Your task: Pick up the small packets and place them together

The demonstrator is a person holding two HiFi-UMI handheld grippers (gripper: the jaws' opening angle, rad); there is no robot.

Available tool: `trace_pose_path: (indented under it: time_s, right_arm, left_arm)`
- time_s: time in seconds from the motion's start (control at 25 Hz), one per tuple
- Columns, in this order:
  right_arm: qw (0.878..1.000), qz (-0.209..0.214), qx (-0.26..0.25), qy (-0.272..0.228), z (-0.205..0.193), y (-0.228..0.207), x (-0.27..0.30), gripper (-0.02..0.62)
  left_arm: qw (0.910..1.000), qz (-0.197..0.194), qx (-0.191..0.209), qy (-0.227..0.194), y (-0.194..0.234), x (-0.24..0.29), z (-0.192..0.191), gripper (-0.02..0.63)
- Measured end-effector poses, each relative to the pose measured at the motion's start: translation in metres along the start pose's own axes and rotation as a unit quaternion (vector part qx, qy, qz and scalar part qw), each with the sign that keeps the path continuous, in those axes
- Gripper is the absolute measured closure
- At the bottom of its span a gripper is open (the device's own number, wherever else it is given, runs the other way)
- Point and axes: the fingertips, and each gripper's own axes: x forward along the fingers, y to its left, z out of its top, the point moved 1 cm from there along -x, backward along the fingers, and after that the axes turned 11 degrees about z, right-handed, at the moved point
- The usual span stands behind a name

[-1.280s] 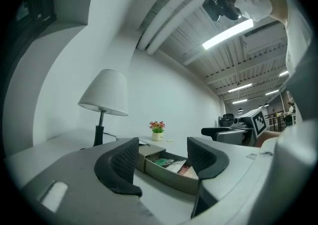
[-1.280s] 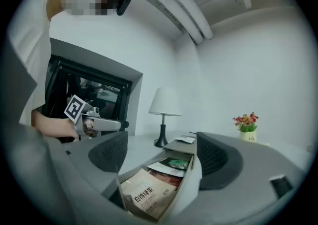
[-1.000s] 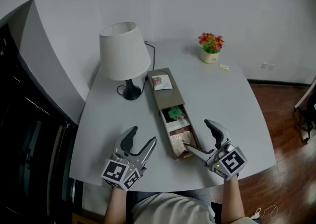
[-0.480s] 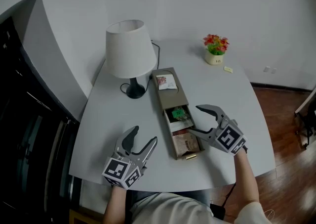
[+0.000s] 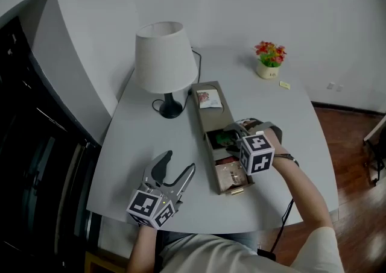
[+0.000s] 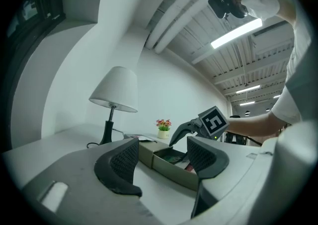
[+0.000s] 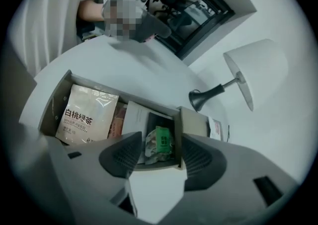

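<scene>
A long grey-brown box lies on the table with its drawer pulled out. In the drawer lie a green packet, a white tea packet and a brown packet. Another small packet rests on the box's lid. My right gripper tips down over the drawer's far end. Its jaws have just been closing but are still open, with the green packet below the gap and untouched. My left gripper hovers open and empty near the table's front, left of the box.
A white-shaded lamp with a black base stands left of the box, its cord trailing behind. A small flower pot and a yellow scrap sit at the far right. A dark cabinet runs along the table's left side.
My right gripper has swung from the table's near right to over the drawer, rolled over and tipped downward, and its jaws have narrowed. The left gripper has stayed put.
</scene>
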Motion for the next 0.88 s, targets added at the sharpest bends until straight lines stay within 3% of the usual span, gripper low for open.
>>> trace_pose_path:
  time_s: [0.04, 0.12, 0.32, 0.44, 0.6, 0.88]
  right_arm:
    - [1.0, 0.006, -0.013, 0.015, 0.001, 0.002, 0.004, 0.35]
    - [0.998, 0.01, -0.034, 0.045, 0.0, 0.004, 0.011, 0.41]
    - [0.995, 0.014, -0.053, 0.081, -0.001, 0.006, 0.021, 0.43]
    - [0.993, 0.0, -0.063, 0.099, -0.004, 0.004, 0.024, 0.511]
    - [0.994, -0.007, -0.057, 0.096, -0.004, 0.005, 0.023, 0.562]
    - [0.998, -0.044, -0.014, 0.043, 0.004, 0.005, -0.032, 0.568]
  left_arm:
    - [1.0, -0.001, 0.001, 0.0, 0.0, 0.0, 0.0, 0.301]
    - [1.0, -0.001, 0.003, 0.0, 0.0, 0.0, 0.0, 0.301]
    - [1.0, 0.0, 0.002, 0.0, -0.001, -0.001, -0.001, 0.299]
    - [1.0, 0.001, 0.001, 0.0, 0.0, -0.003, -0.002, 0.3]
    - [1.0, 0.001, 0.0, 0.001, -0.001, -0.005, -0.002, 0.299]
    - [1.0, 0.001, -0.002, 0.0, -0.001, -0.006, -0.002, 0.299]
